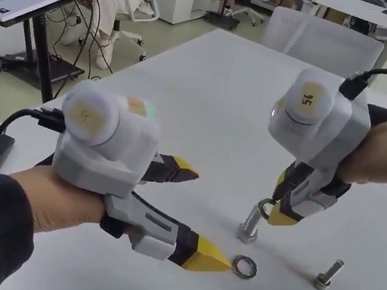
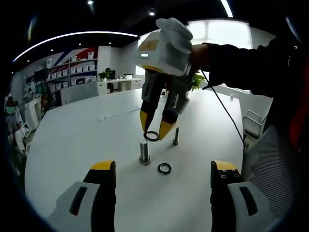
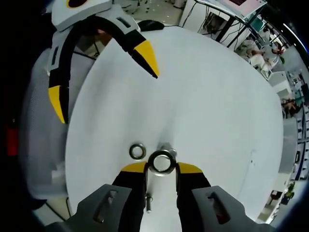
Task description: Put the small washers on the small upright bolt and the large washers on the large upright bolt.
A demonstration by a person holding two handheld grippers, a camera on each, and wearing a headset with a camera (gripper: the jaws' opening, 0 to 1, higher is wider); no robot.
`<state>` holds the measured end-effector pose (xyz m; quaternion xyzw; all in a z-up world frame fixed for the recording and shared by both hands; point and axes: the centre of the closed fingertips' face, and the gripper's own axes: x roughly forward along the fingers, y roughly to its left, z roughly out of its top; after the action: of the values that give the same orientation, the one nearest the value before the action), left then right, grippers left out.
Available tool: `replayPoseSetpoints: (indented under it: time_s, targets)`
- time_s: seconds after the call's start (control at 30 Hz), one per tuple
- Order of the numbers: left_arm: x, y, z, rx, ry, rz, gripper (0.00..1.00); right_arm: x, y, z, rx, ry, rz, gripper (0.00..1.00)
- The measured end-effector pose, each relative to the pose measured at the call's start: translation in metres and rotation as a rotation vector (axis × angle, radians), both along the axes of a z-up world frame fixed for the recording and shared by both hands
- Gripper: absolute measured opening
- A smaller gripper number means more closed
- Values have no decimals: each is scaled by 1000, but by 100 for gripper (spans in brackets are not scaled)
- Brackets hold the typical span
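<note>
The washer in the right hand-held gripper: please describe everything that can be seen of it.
The washer is a plain flat ring of grey, shiny metal with a round hole, seemingly of the large kind. The right hand-held gripper pinches its rim between its two yellow-tipped jaws, so it is lifted off the table. It hangs tilted, close to the top of the large upright bolt and slightly above it, not yet slipped over it. Nothing but the jaws touches it.

Upright large bolt (image 1: 249,225); washer (image 1: 265,209) pinched in right gripper (image 1: 276,212) just above it; second washer (image 1: 244,266) flat beside it; small bolt (image 1: 328,274) standing apart.
</note>
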<state>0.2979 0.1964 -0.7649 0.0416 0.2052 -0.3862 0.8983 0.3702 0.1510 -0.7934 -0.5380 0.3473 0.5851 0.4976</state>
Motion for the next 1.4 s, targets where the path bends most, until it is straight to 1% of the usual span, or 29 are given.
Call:
replayPoseSetpoints:
  time_s: [0.37, 0.83, 1.03, 1.4]
  targets:
    - [2, 2, -3, 0, 11, 6, 80, 7, 7, -5, -13, 21, 18, 24]
    - [3, 0, -5, 0, 18, 1, 79, 15, 7, -11, -29, 33, 21, 24]
    - [3, 0, -6, 2, 21, 2, 79, 13, 7, -12, -34, 38, 27, 24]
    - [3, 0, -6, 0, 22, 4, 79, 15, 7, -17, -48, 43, 34, 24]
